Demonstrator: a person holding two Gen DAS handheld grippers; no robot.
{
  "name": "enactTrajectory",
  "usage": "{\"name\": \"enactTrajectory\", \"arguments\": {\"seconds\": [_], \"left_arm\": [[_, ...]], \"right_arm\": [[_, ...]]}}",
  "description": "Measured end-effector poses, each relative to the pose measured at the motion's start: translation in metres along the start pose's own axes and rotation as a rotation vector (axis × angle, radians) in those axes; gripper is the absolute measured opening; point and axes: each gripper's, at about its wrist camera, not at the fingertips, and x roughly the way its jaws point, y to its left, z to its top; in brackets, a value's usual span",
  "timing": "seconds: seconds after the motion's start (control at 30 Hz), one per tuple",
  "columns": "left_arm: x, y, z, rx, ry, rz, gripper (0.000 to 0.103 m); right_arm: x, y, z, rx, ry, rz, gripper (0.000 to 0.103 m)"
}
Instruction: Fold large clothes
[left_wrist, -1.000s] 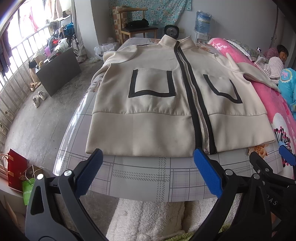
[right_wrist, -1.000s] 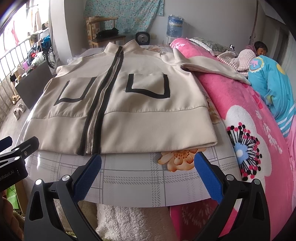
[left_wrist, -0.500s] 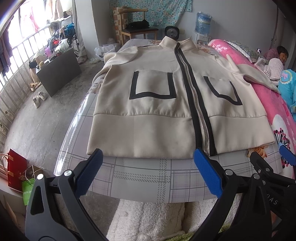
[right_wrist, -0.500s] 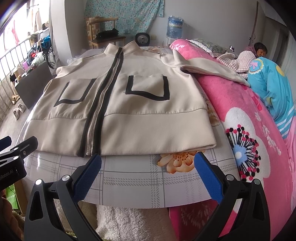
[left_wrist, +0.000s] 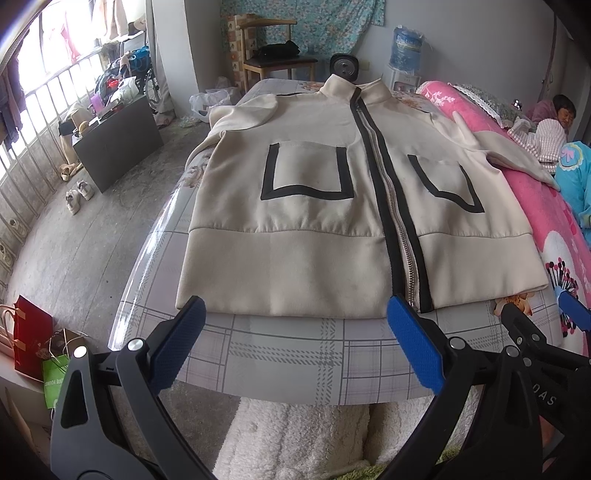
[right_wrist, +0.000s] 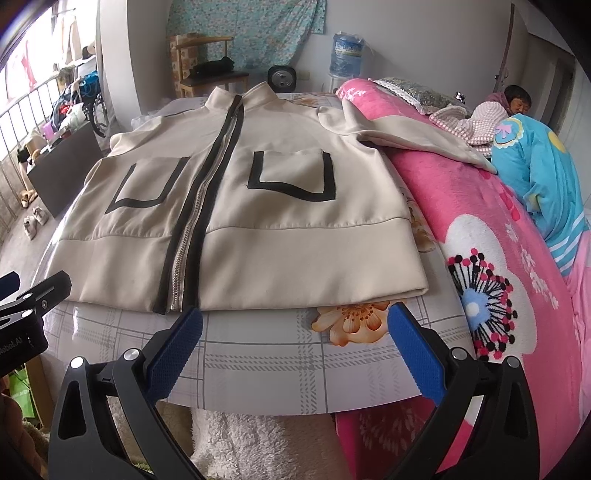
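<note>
Left wrist view: one beige jacket (left_wrist: 317, 229) lies flat, zipped, front up on a plaid-covered table (left_wrist: 288, 354), hem toward the cameras, collar at the far end. Two black-outlined pockets (left_wrist: 306, 173) flank one central zipper (left_wrist: 397, 236). One sleeve (right_wrist: 417, 144) drapes onto the pink floral blanket (right_wrist: 517, 280) beside the table — where a person (right_wrist: 517, 103) lies under a blue quilt (right_wrist: 543, 173). Left gripper (left_wrist: 295, 343) and right gripper (right_wrist: 295, 341) hover just short of the hem, jaws spread wide and empty, not touching cloth. Beyond the collar stand one wooden chair (left_wrist: 273, 55), one water bottle (left_wrist: 408, 46) and one small fan (left_wrist: 343, 66); a dark cabinet (left_wrist: 118, 140) and a pair of shoes (left_wrist: 79, 190) sit on the floor at left.
</note>
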Motion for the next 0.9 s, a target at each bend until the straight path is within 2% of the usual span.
{"name": "enactTrajectory", "arguments": {"seconds": [0.6, 0.9], "left_arm": [[0.002, 0.005, 0.000, -0.008, 0.000, -0.006, 0.095], [0.017, 0.016, 0.014, 0.003, 0.007, -0.007, 0.095]], "right_arm": [[0.002, 0.002, -0.001, -0.004, -0.002, -0.021, 0.098], [0.007, 0.002, 0.016, -0.001, -0.006, -0.034, 0.098]]}}
